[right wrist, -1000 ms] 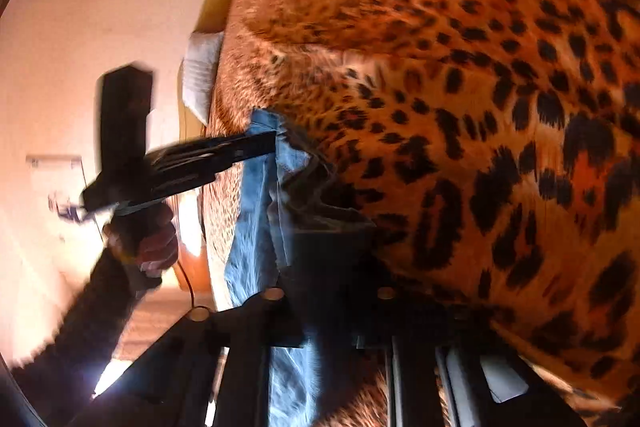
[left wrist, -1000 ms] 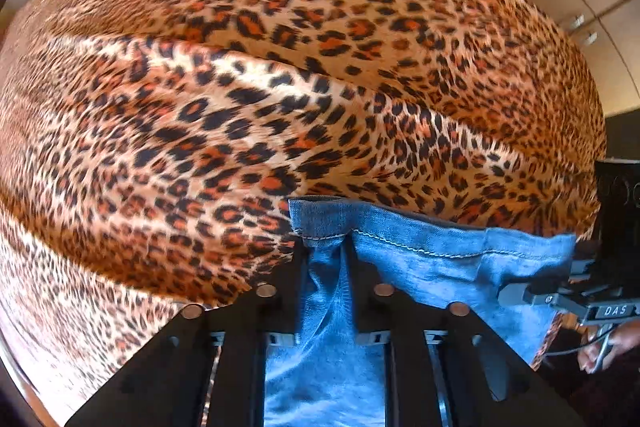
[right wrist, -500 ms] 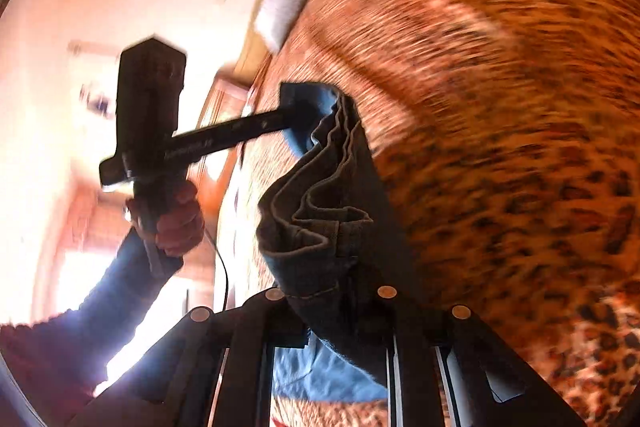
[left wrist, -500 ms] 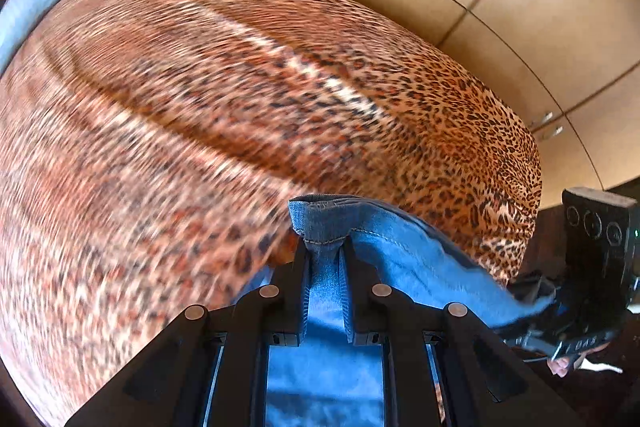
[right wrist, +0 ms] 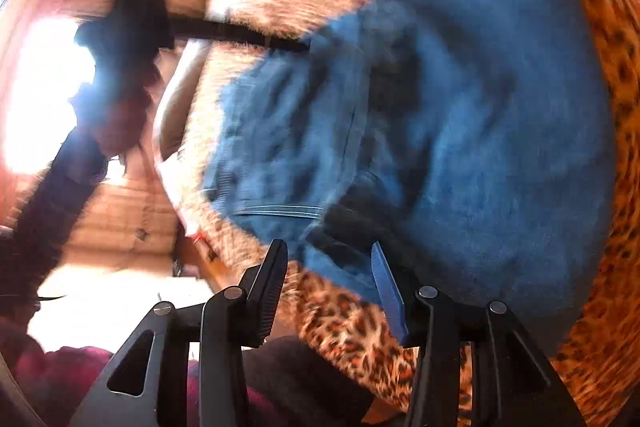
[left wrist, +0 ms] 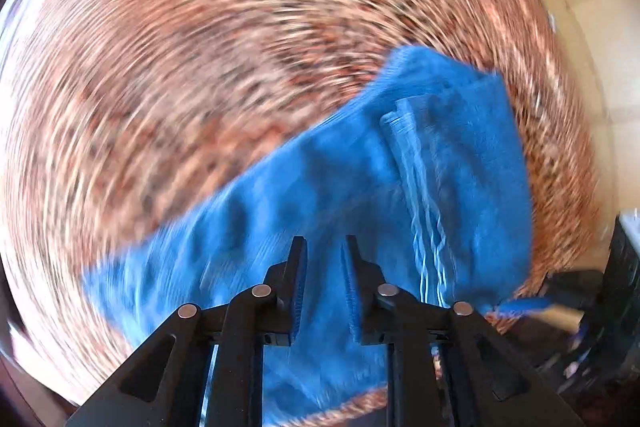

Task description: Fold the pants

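Leopard-print bedspread (left wrist: 200,87) fills most of both wrist views, heavily motion-blurred, sharper only at the right edge and bottom of the right wrist view (right wrist: 360,331).

Blue denim pants (left wrist: 360,187) lie on the bedspread in a bunched, doubled-up heap. In the left wrist view they run as a diagonal band from lower left up to upper right, with a stitched seam or hem edge showing pale double stitching on the right part. In the right wrist view the pants (right wrist: 460,115) take up the center and right, a stitched band visible near the lower left of the heap; exact fold layout too blurred to tell.

Left gripper (left wrist: 324,247): jaws apart with a narrow gap, they have just been opening. Denim shows behind the gap but the pads are not pressing on it. Also seen in the right wrist view as a dark blurred bar (right wrist: 240,35) reaching to the pants' upper-left edge; contact there cannot be told.

Right gripper (right wrist: 328,259): jaws clearly apart, wider than the left, they have just been opening. Nothing clamped; the pants' near edge sits just beyond the 2 fingertips. In the left wrist view it shows at the far right as a dark blur (left wrist: 580,291).

Person's sleeve (right wrist: 60,187), dark, at the left of the right wrist view, blurred.
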### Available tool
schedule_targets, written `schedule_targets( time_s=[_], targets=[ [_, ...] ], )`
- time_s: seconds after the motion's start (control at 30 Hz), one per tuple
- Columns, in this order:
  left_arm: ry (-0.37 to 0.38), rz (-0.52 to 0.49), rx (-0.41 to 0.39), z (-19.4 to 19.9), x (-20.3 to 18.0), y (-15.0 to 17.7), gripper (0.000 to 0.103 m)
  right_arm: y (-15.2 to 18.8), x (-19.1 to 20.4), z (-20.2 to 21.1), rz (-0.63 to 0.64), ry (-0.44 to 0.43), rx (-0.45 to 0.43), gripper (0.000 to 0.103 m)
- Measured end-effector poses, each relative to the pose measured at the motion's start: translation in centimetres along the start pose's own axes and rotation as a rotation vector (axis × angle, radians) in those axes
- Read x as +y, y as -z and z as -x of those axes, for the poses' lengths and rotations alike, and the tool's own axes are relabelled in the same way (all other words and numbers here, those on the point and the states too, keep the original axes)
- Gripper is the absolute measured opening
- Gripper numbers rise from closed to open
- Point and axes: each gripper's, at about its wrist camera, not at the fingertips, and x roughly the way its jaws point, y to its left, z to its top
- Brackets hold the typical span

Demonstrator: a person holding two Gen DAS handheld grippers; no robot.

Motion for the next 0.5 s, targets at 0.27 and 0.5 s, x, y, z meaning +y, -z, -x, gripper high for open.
schedule_targets(
  time_s=[0.27, 0.5],
  targets=[
    [0.161, 0.362, -0.136, 0.3, -1.9, 14.2, 0.062, -8.6, -2.8, 6.6, 0.106, 0.113, -0.078, 0.069],
    [0.029, 0.596, -0.129, -4.4, -6.6, 18.3, 0.062, -14.7, -2.4, 2.4, 0.378, 0.202, 0.058, 0.069]
  ],
)
